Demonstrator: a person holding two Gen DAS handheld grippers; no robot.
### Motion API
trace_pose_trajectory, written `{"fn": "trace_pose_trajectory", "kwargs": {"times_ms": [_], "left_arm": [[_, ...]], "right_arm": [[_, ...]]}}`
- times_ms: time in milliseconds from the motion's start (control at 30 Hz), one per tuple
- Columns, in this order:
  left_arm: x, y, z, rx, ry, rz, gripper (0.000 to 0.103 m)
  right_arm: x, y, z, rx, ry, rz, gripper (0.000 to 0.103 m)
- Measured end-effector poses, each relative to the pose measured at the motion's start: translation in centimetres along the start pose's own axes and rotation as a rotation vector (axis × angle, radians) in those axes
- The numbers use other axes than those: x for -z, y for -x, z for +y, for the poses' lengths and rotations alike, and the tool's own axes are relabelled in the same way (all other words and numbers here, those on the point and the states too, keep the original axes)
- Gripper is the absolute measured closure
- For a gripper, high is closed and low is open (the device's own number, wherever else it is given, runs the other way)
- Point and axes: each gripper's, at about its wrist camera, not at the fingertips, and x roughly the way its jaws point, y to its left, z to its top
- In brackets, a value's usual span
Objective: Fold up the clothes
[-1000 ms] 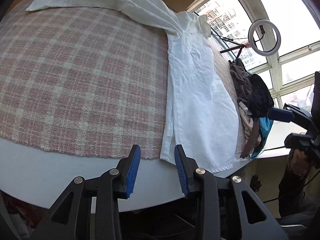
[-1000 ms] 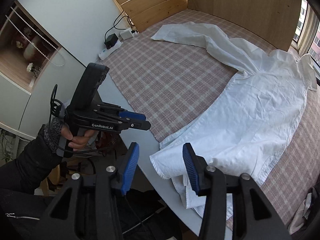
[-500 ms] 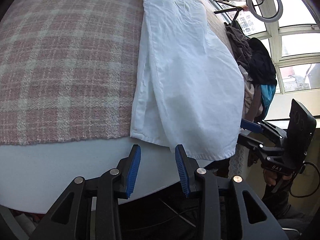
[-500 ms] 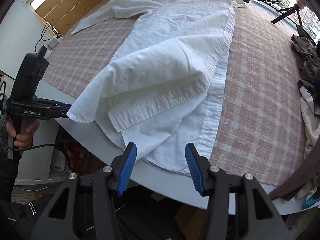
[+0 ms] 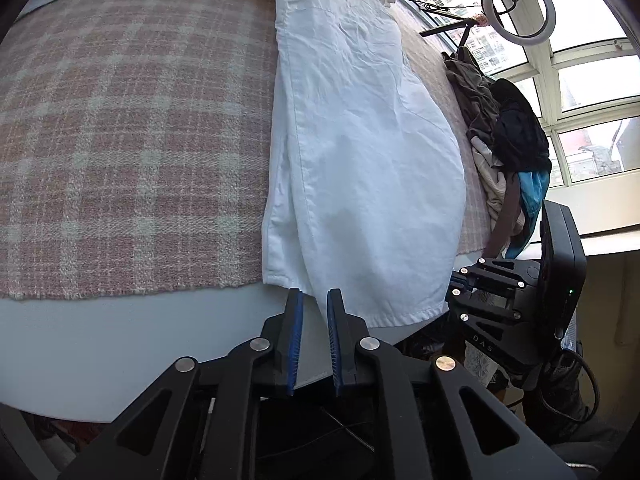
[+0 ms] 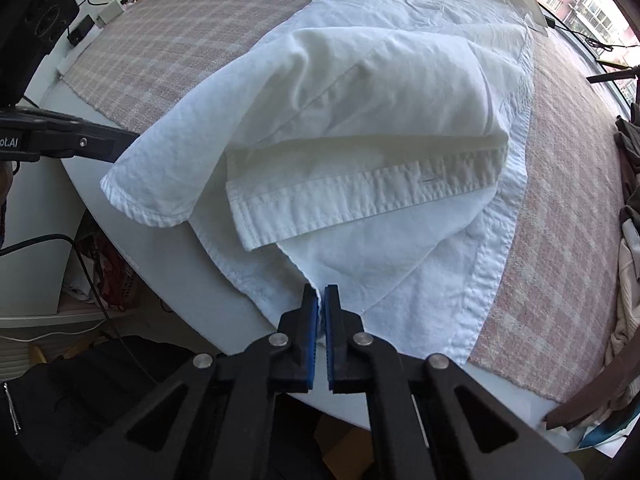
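Observation:
A white shirt lies on the pink plaid cloth, its hem hanging over the near table edge. My left gripper has its jaws nearly closed on the shirt's hem near its left corner. My right gripper is shut on a hem edge of the shirt, below a sleeve cuff folded over the body. The right gripper also shows in the left wrist view, at the hem's right corner. The left gripper shows in the right wrist view, at the other hem corner.
A pile of dark, beige and blue clothes sits at the table's right side. A ring light stands by the window. A power strip and cables lie at the far left corner. The grey table edge runs below the cloth.
Both grippers moved in to the shirt's hem and closed from wide open, the right one onto the fabric, the left one to a narrow gap around the hem.

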Motion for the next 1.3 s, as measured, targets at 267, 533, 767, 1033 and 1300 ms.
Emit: {"fn": "trace_pose_trajectory", "kwargs": {"times_ms": [267,533,767,1033,1300], "left_arm": [[0.2,-2.4,-0.6,-0.005,0.030,0.010,0.091],[0.1,-0.3,-1.1,-0.041,-0.012,-0.065,0.103],[-1.0,1.9,0.0,-0.065,-0.002,-0.101,0.103],[1.0,-1.6,-3.4,-0.056,-0.118,-0.012,0.089],[4.1,-3.7,-9.1,-0.339,-0.441,-0.055,0.076]], "right_arm": [[1.0,3.0,-2.1,-0.054,-0.118,-0.103,0.100],[5.8,4.9,-6.2,-0.165,-0.444,-0.247,0.100],[8.8,4.2,-5.9,-0.076,-0.461,-0.148,0.099],[5.2,6.1,-2.5,0.016,-0.206,-0.216,0.061],[4.9,3.9,-4.0,0.013,-0.193,-0.135,0.062]]}}
